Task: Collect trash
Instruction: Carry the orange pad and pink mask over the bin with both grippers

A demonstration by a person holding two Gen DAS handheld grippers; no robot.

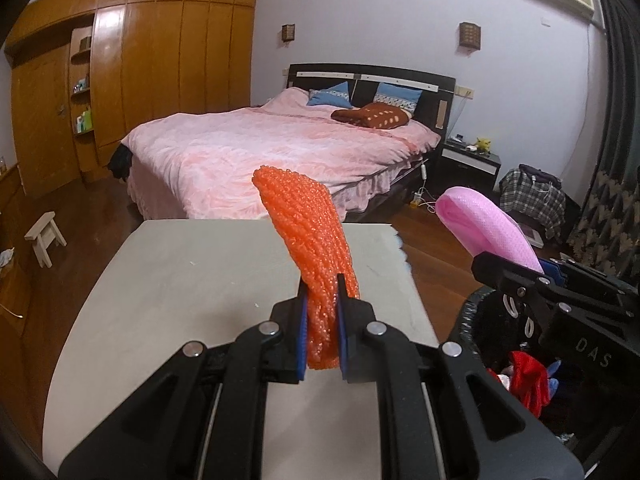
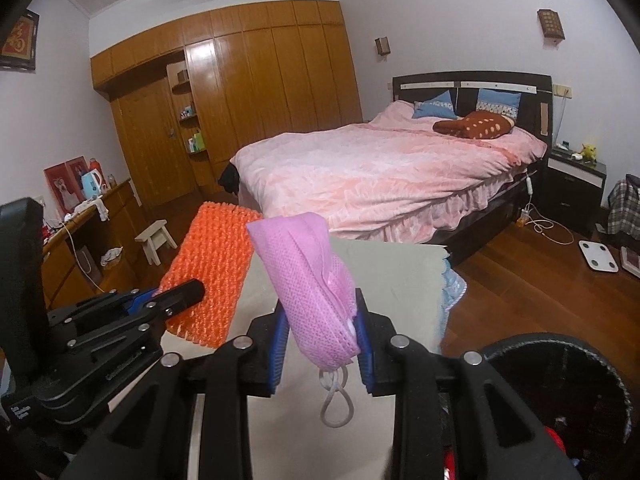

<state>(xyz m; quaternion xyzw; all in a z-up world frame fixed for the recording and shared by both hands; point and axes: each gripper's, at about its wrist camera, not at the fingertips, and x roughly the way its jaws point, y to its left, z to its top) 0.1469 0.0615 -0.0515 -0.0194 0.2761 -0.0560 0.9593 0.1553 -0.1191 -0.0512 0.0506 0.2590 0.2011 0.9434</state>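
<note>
My left gripper (image 1: 323,300) is shut on an orange foam net (image 1: 308,236) and holds it upright above the grey table (image 1: 180,280). My right gripper (image 2: 323,320) is shut on a pink mesh net (image 2: 308,268) with a white elastic loop hanging under it. In the left wrist view the right gripper (image 1: 516,276) holds the pink net (image 1: 488,228) over the black trash bin (image 1: 472,328), which has red and blue scraps inside. In the right wrist view the left gripper (image 2: 176,294) with the orange net (image 2: 212,268) is at the left, and the bin (image 2: 560,380) is at the lower right.
A bed with a pink cover (image 1: 280,148) stands beyond the table. A wooden wardrobe (image 1: 140,72) fills the far left wall. A small white stool (image 1: 44,236) stands on the wood floor at the left. A black nightstand (image 1: 472,160) and a plaid bag (image 1: 532,196) are at the right.
</note>
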